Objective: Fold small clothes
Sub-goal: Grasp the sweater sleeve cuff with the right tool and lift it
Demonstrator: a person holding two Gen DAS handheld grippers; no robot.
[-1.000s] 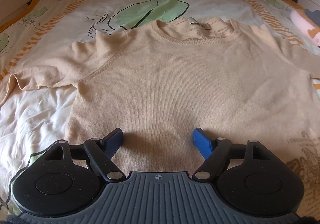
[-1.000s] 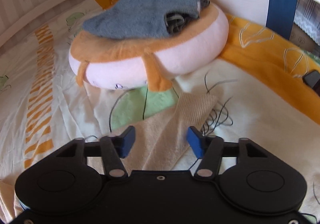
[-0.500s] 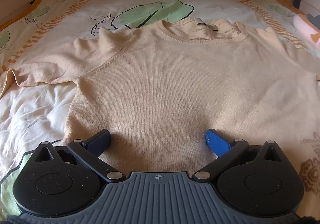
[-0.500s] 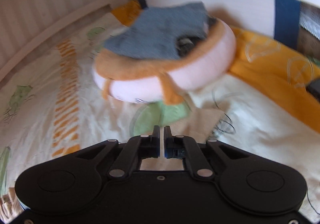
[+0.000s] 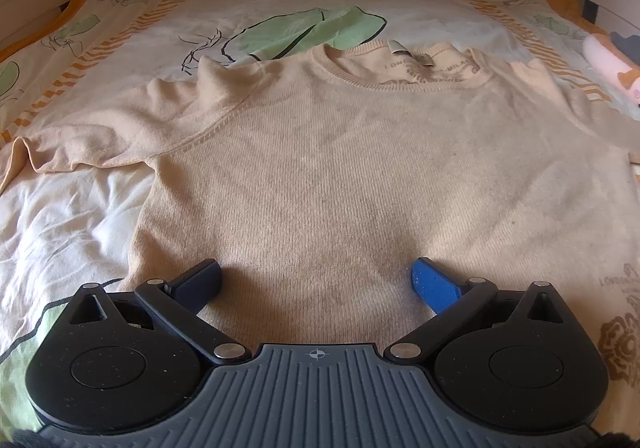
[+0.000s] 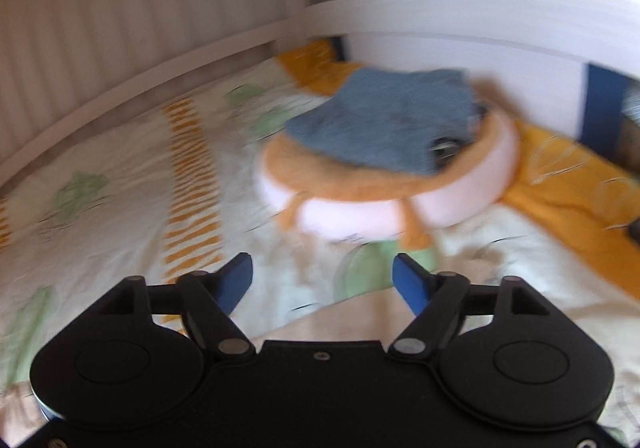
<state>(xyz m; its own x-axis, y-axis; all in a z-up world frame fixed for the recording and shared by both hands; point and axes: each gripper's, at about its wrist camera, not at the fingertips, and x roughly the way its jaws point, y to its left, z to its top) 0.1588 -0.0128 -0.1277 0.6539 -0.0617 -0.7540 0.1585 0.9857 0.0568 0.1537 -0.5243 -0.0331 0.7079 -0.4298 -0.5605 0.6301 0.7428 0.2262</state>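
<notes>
Left tool: spread wide, empty, poised low in frame over the hem of the beige sweater, which is laid flat on the bed. Right tool: also open, nothing held; view blurred. Step judged: first fold not yet begun; an edge grasp is called for. Upper centre: plush cushion.

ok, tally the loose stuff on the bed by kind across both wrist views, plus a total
Beige sweaters: 1, the beige sweater spread flat
Grey-blue garments: 1, the grey-blue garment lying on the plush
Plush toys: 1, the pink and orange plush toy, its edge also visible in the left wrist view
Total: 3
The right wrist view is blurred, so smaller items could be missed.
</notes>
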